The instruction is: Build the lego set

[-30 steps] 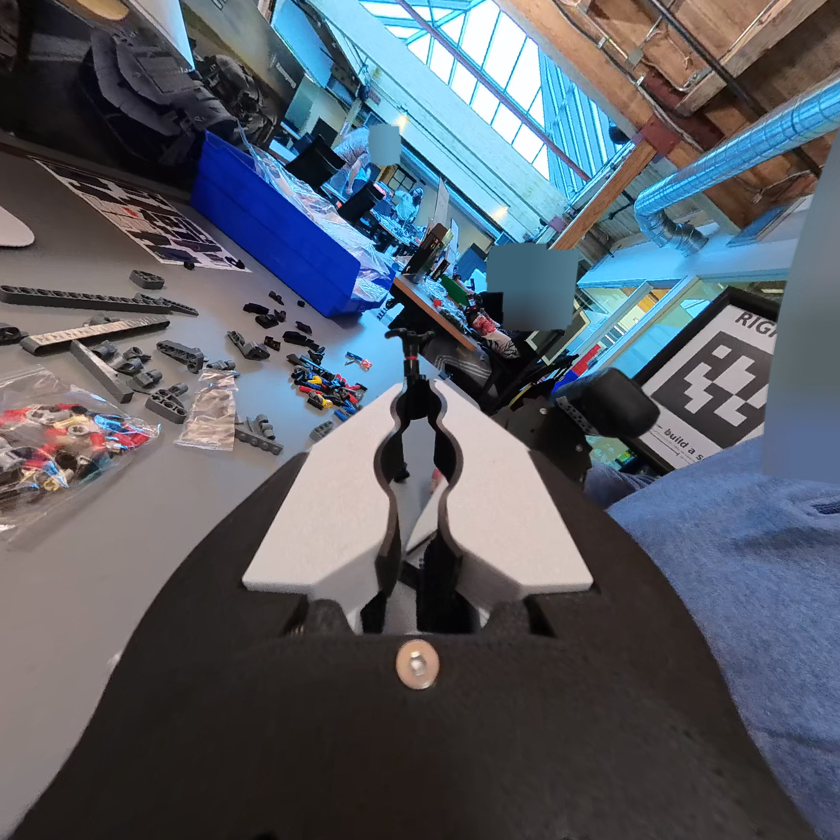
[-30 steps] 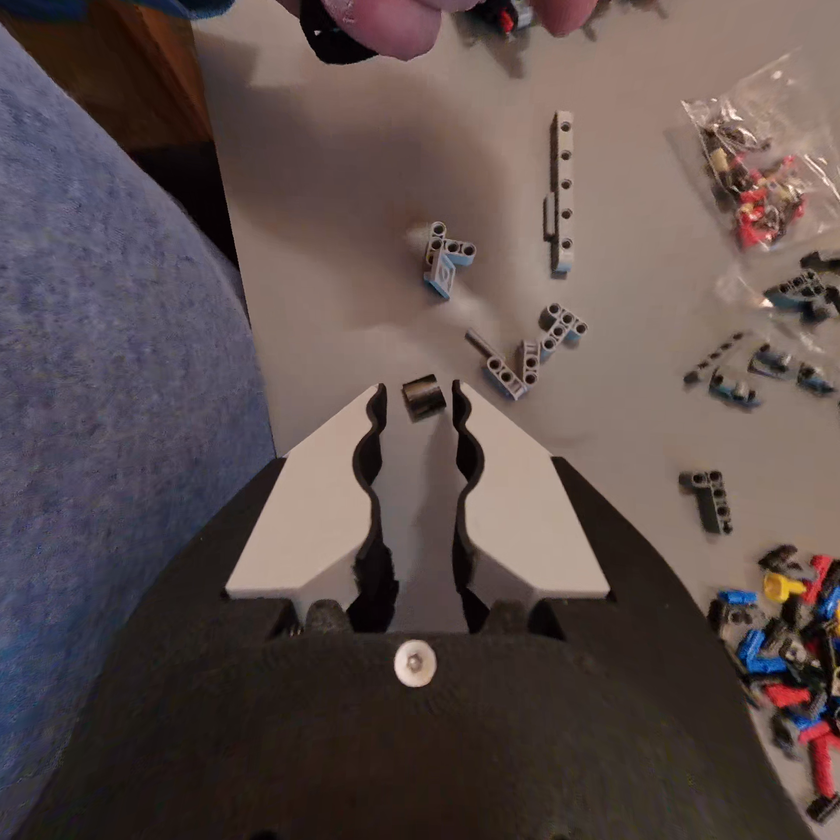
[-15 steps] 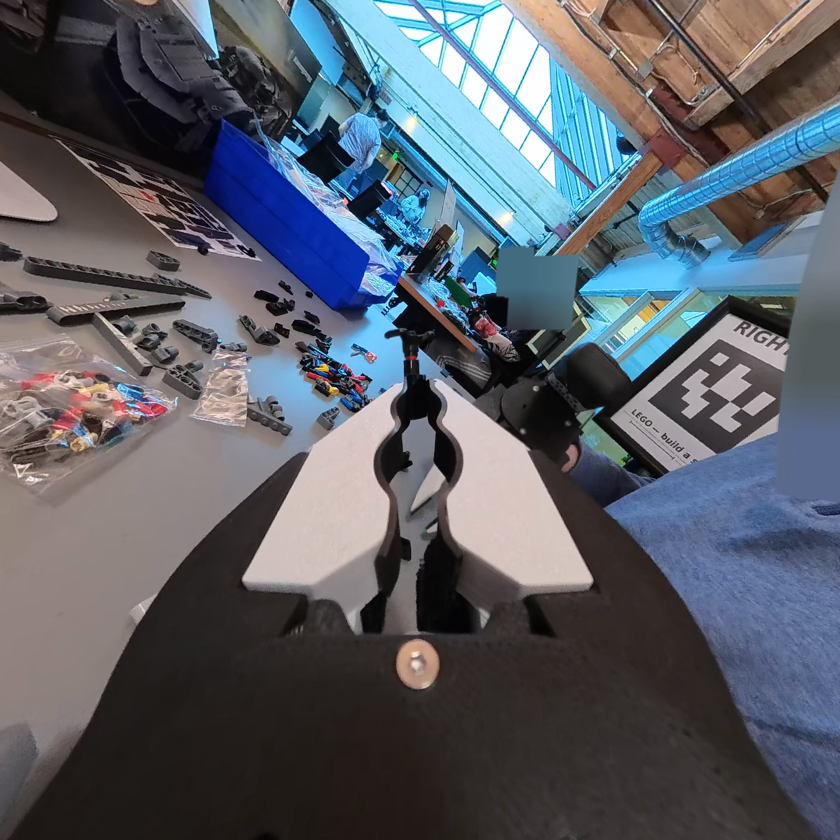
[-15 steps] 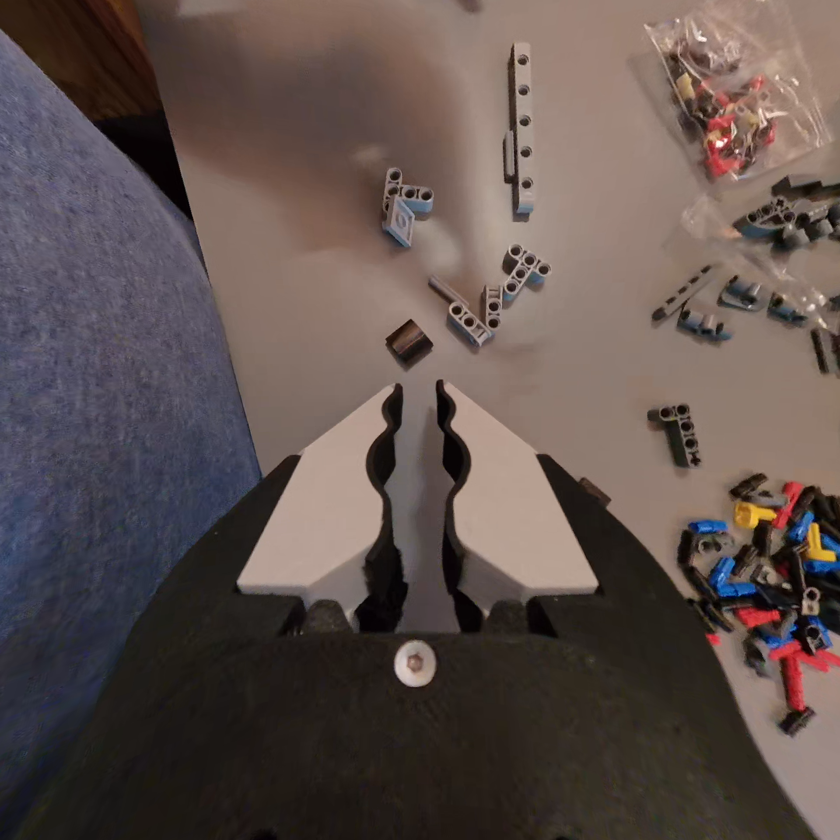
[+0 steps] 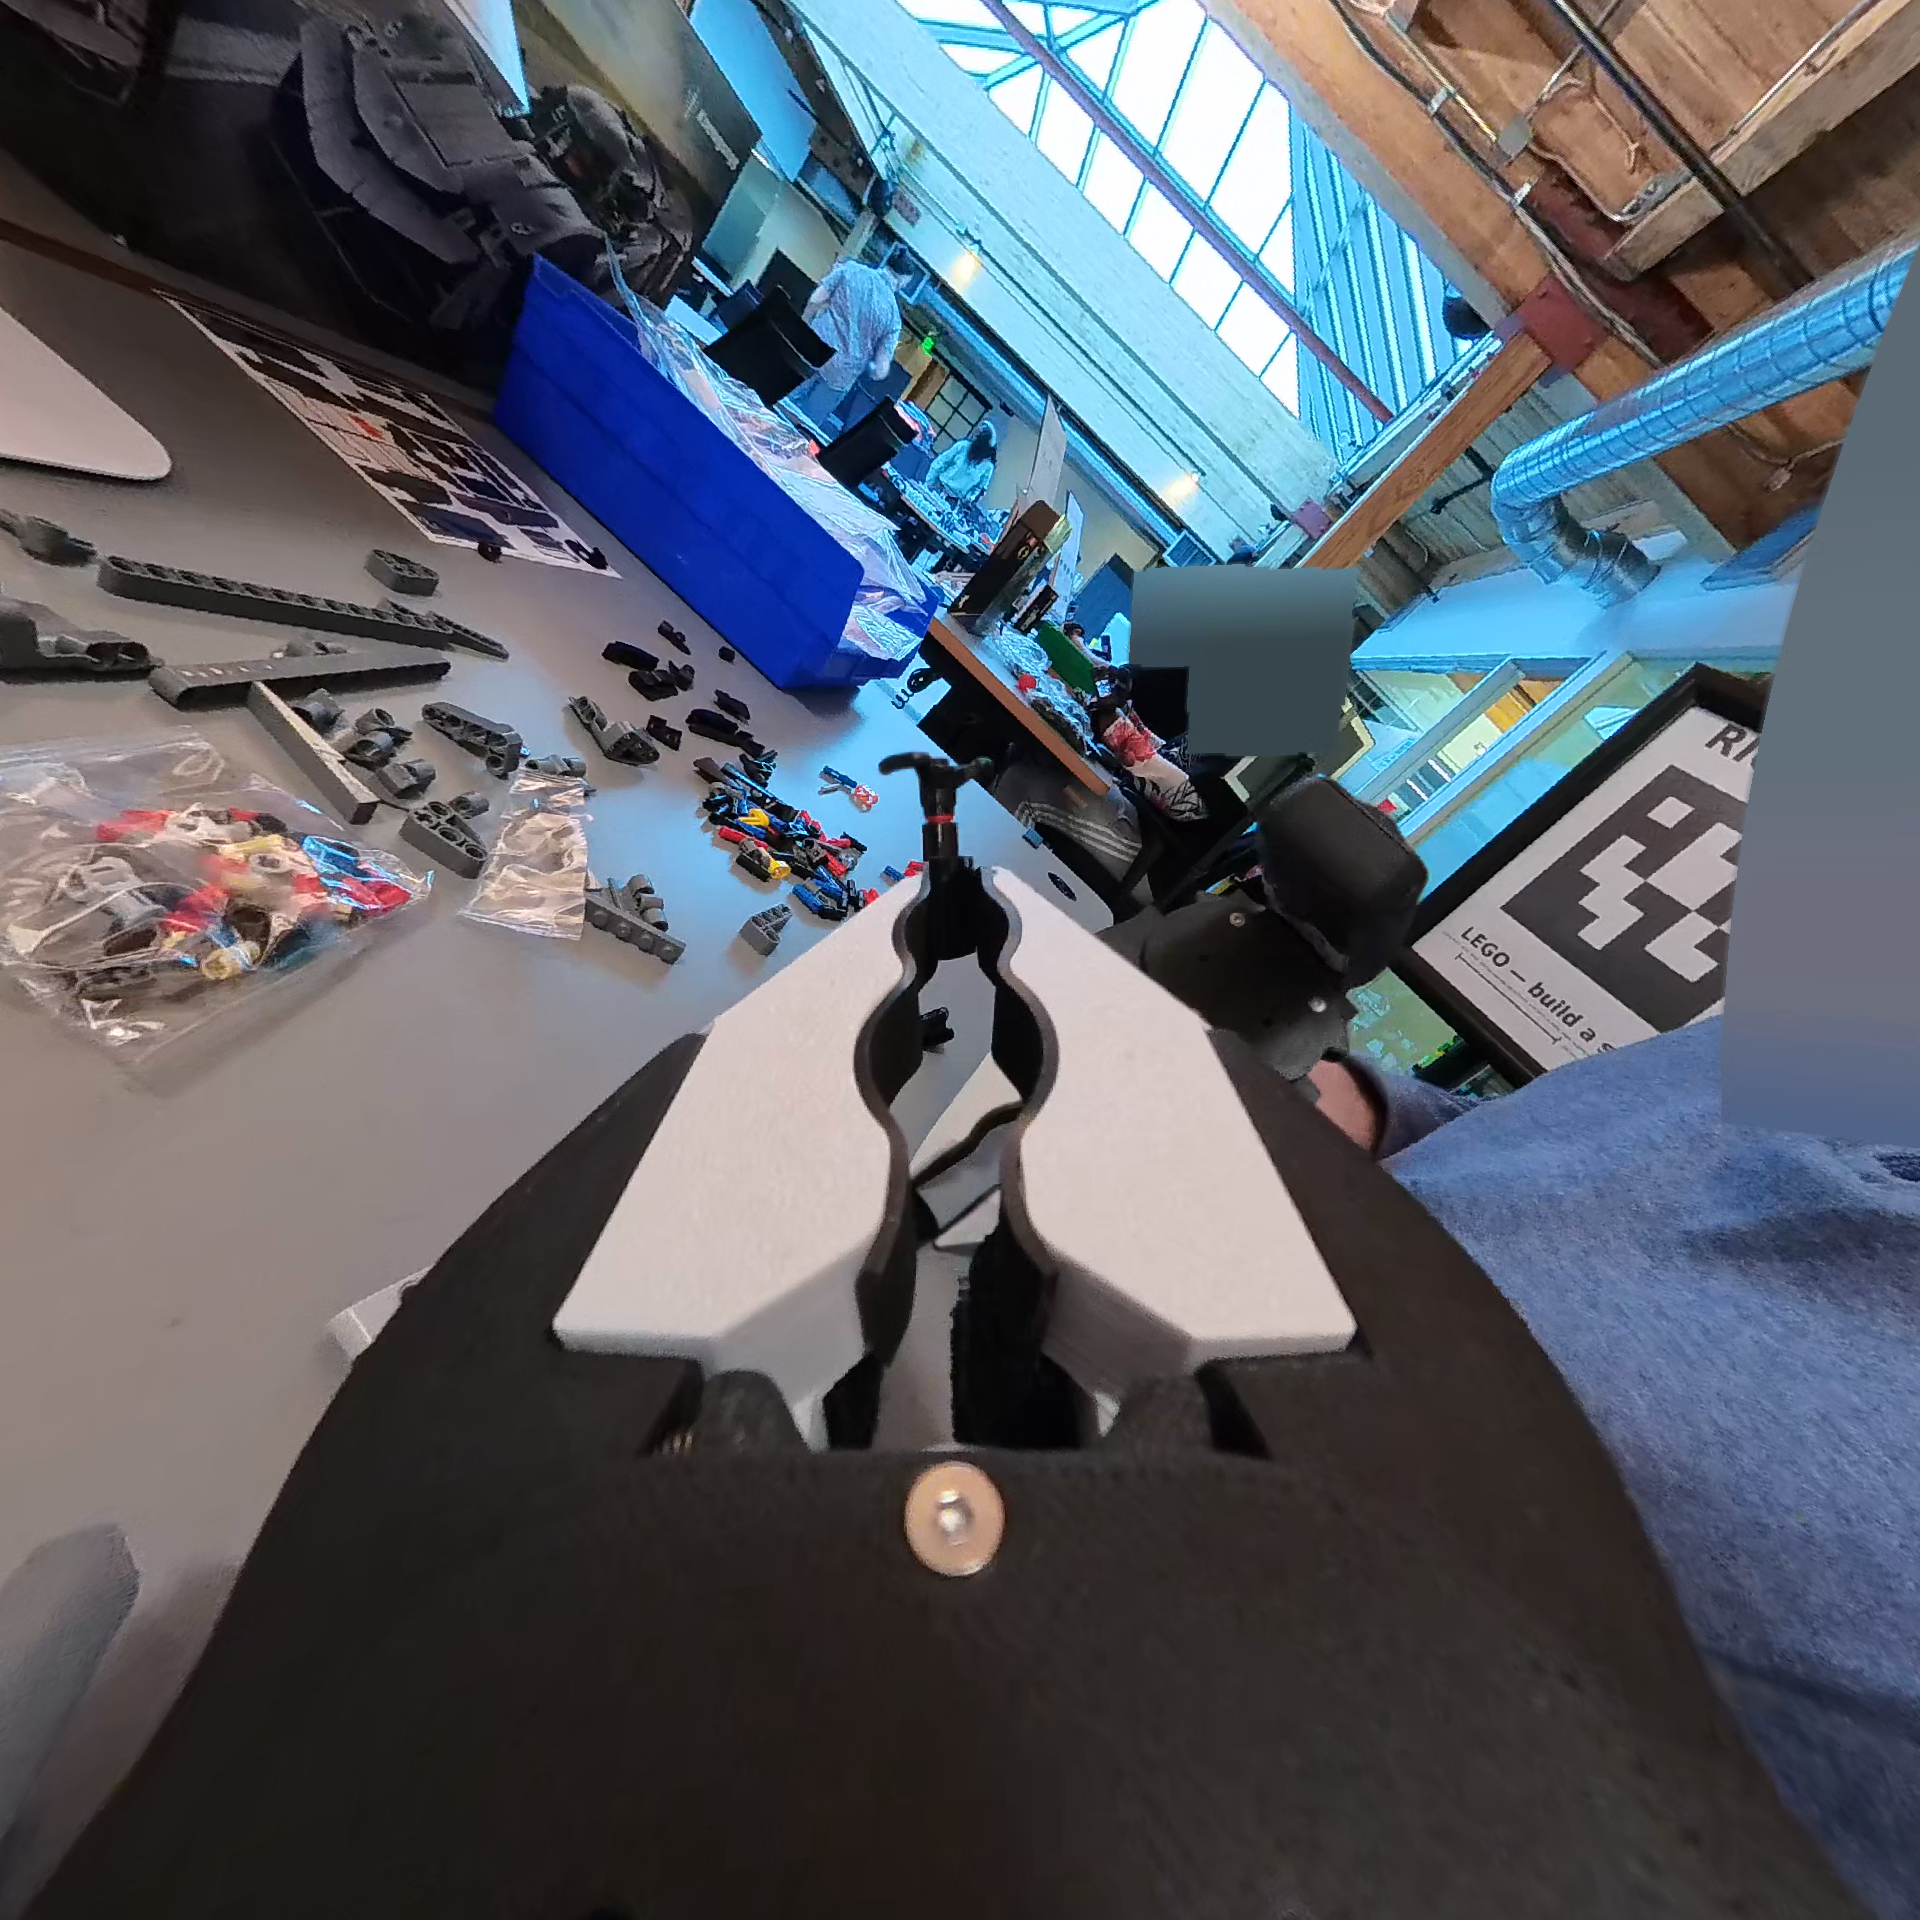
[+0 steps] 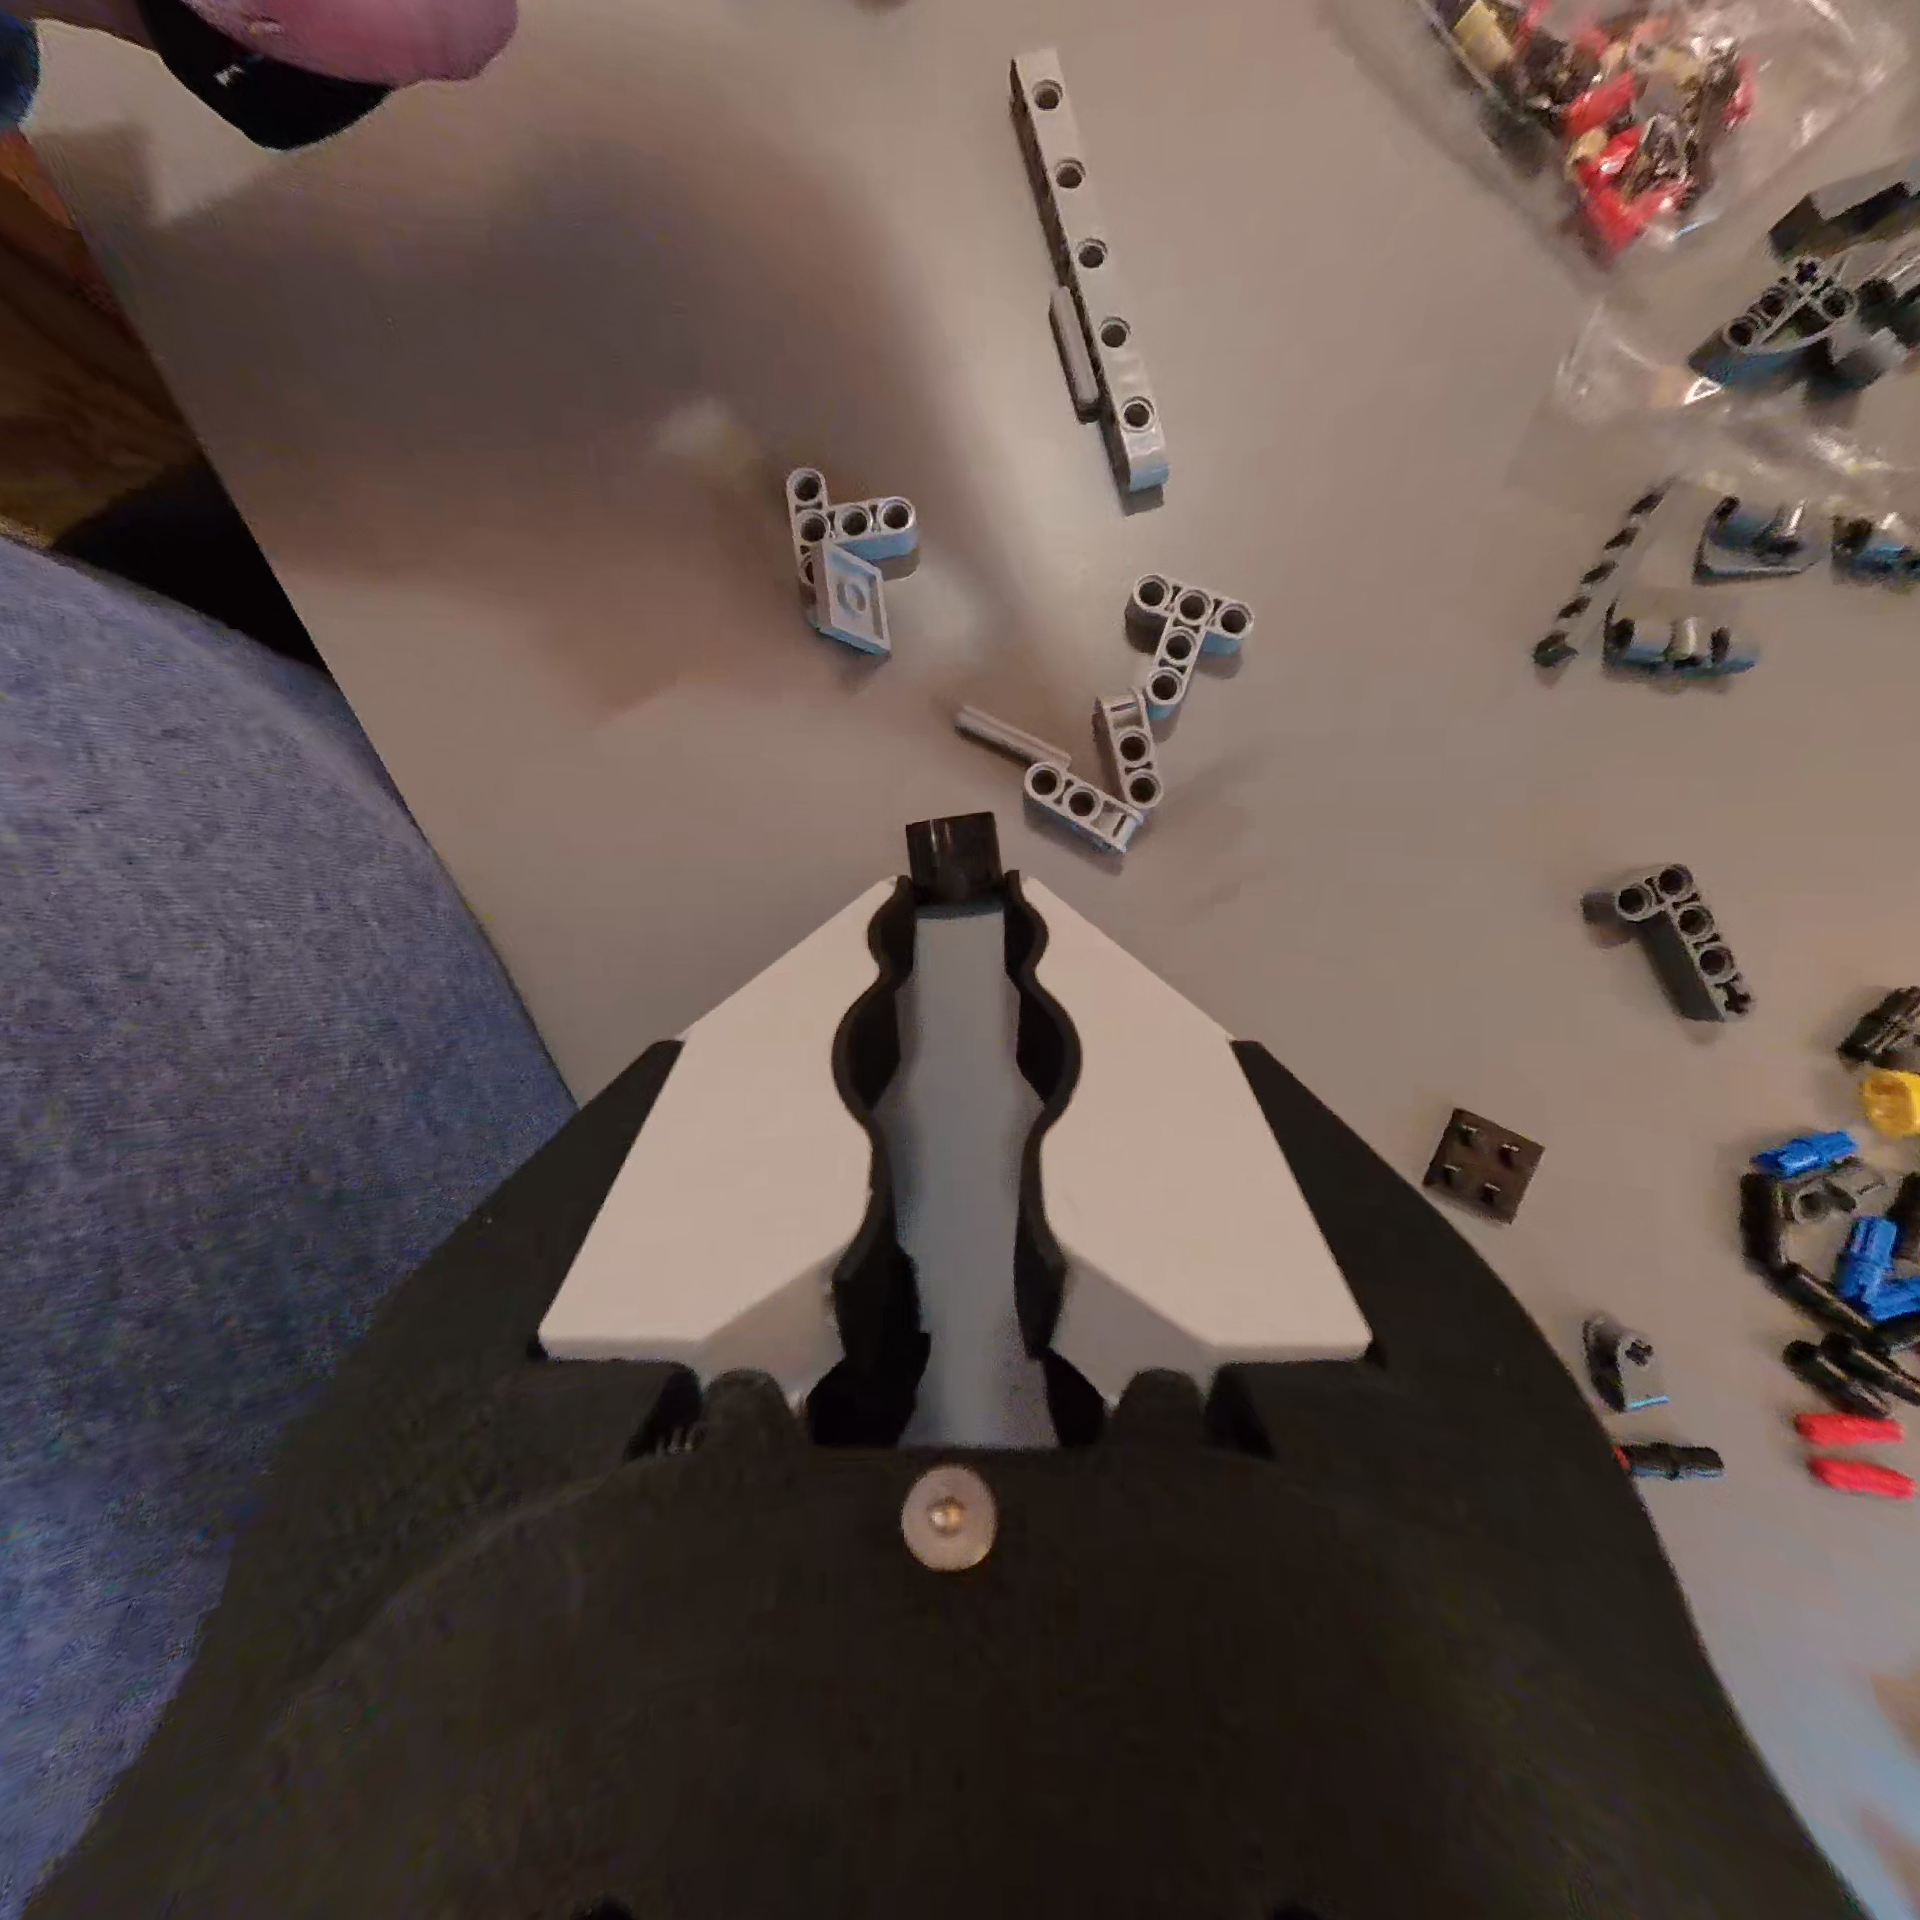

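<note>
In the left wrist view my left gripper [image 5: 951, 883] is shut on a thin black piece with a red ring and a T-shaped top [image 5: 935, 805]. The piece sticks up out of the fingertips, above the grey table [image 5: 312, 1143]. In the right wrist view my right gripper [image 6: 956, 883] is low over the table, near its left edge. It is shut on a small black cylinder piece [image 6: 951, 847]. The cylinder's near end sits between the fingertips, with both pads against its sides.
Grey L-shaped pieces [image 6: 847, 540] [image 6: 1184, 644] and a long grey beam [image 6: 1091, 281] lie just ahead of the right gripper. A black square plate [image 6: 1484, 1162], coloured pins [image 6: 1849, 1247] and a bag of parts [image 6: 1621, 114] lie to the right. A blue bin [image 5: 675, 488] stands far off. The grippers' ends are close to 15 cm from one another.
The right jaws narrowed from wide. Half a second ago the black cylinder lay on the table ahead of the tips; now it is between them. The left gripper keeps its piece.
</note>
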Available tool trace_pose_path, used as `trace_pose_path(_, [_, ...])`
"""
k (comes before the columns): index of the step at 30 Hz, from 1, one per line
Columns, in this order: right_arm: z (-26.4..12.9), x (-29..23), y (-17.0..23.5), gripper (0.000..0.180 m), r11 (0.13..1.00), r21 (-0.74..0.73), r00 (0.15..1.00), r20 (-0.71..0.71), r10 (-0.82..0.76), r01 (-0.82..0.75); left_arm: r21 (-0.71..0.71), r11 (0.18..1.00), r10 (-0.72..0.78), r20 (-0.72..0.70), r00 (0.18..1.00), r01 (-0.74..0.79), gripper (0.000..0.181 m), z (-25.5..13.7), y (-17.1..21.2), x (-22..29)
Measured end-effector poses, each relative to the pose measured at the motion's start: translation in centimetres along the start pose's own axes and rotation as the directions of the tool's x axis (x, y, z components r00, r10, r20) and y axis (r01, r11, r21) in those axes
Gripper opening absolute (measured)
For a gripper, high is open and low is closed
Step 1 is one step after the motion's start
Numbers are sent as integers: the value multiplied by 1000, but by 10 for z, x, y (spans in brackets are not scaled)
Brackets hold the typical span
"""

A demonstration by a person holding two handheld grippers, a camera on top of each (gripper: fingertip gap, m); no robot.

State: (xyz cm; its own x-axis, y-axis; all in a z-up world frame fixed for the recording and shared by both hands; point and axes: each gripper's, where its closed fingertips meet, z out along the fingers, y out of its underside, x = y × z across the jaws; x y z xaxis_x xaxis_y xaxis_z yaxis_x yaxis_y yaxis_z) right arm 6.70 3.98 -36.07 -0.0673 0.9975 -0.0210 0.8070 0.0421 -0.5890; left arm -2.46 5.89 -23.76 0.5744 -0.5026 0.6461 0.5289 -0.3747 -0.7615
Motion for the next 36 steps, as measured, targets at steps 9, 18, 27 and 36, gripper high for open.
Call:
trace_pose_path(9, [-20,0,-16,13,977,199,993,110,53,-74,11,1000,14,2,1000,-14,4,-6,-4,1])
trace_pose_path(18, [-102,24,-68,13,574,529,729,658,188,-625,-4,999,39,-19,999,-39,4,9,4,15])
trace_pose_path(27, [-104,27,-73,13,624,579,809,568,155,-526,-15,1000,-17,-55,998,16,4,20,11,20])
trace_pose_path(36, [-94,35,-96,13,585,596,817,530,228,-550,50,998,31,-55,998,-28,4,33,9,29])
